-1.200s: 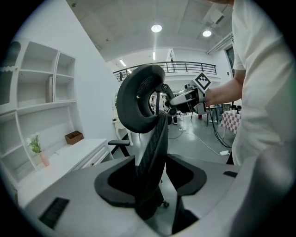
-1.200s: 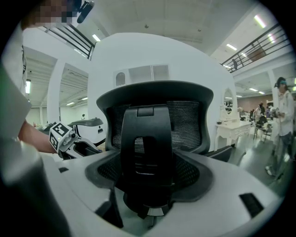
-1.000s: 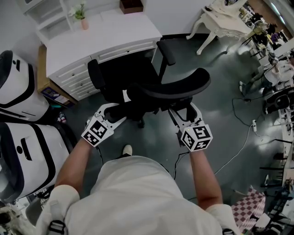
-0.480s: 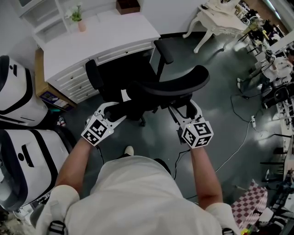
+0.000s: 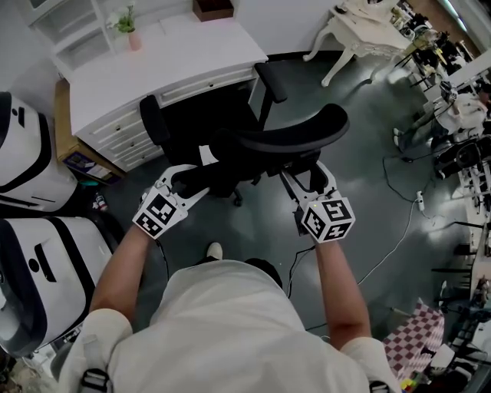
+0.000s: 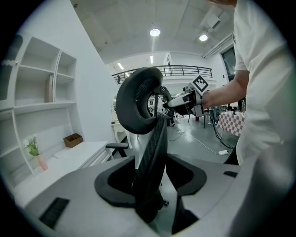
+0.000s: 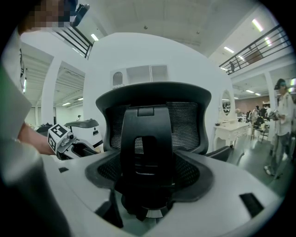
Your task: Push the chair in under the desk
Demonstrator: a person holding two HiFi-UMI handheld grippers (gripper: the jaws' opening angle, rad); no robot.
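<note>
A black office chair [image 5: 284,140] stands with its backrest towards me and its seat partly under the white desk [image 5: 176,57] at the upper left. My left gripper [image 5: 184,181] holds the left edge of the backrest. In the left gripper view the mesh edge [image 6: 152,152] runs down between the jaws of that gripper [image 6: 151,172]. My right gripper [image 5: 307,181] is at the backrest's right side. In the right gripper view the black centre spine [image 7: 147,148] fills the gap between the jaws of that gripper [image 7: 149,173]. Both grippers look shut on the backrest.
Two large white machines [image 5: 31,153] [image 5: 46,261] stand close on the left. A potted plant [image 5: 132,34] and a brown box [image 5: 213,9] sit on the desk. A white ornate table [image 5: 368,38] is at the upper right, and cables [image 5: 399,230] trail over the floor.
Both grippers and the chair have edged a little towards the desk. The grip on the backrest looks the same.
</note>
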